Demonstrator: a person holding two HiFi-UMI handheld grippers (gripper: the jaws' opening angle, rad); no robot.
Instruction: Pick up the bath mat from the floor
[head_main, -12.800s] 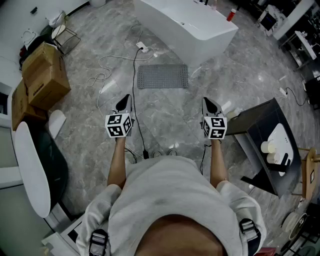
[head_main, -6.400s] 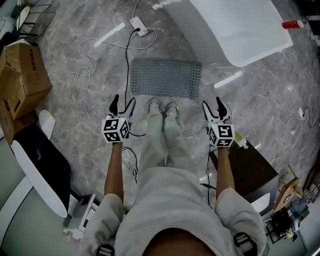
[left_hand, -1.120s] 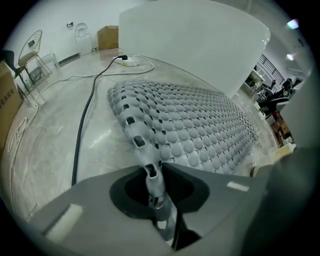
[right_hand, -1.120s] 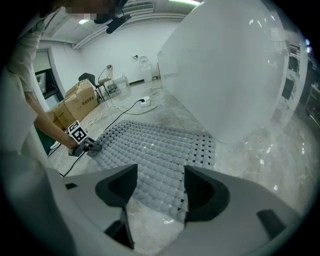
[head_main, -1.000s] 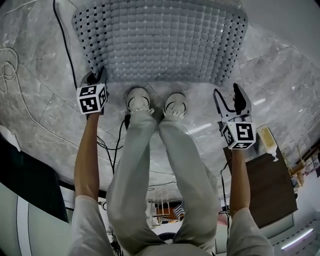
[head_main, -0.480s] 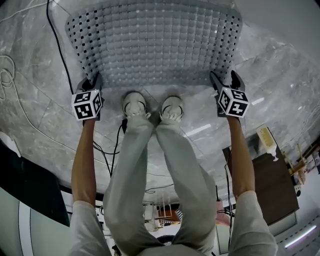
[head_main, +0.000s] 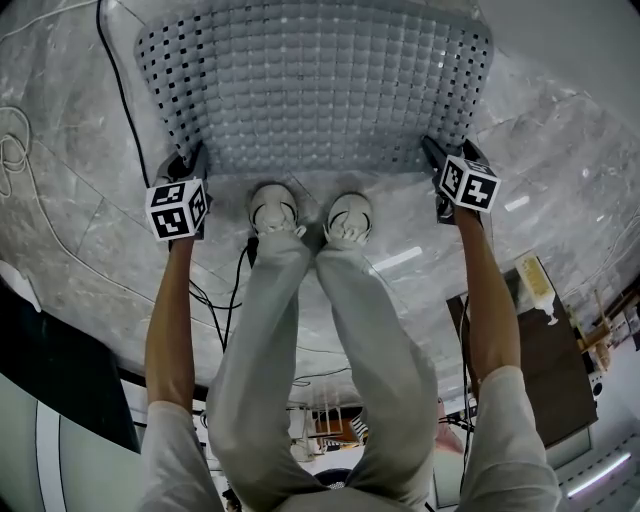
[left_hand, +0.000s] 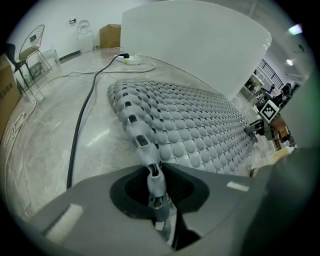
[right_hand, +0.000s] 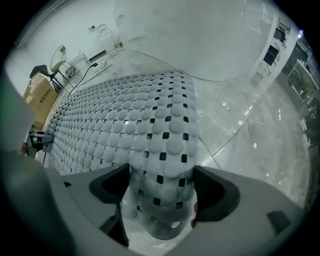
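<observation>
The person is bent right over, and the grey bath mat (head_main: 310, 90) lies flat on the shiny stone floor (head_main: 60, 200) just in front of their two white shoes (head_main: 275, 208). The mat is bumpy, with little square holes all over it. The left gripper (head_main: 188, 158) is down at the mat's near left corner. Up close, the left gripper (left_hand: 156, 172) has its jaws squeezed tight on the thin edge of the mat (left_hand: 190, 135). The right gripper (head_main: 445, 152) is at the near right corner. Up close, the right gripper (right_hand: 161, 180) has its jaws wide apart, and the corner of the mat (right_hand: 125, 120) sits between them and fills the gap. A black cable (head_main: 115, 70) runs along the floor beside the mat's left side. A big white tub (left_hand: 200, 45) stands right behind the mat.
</observation>
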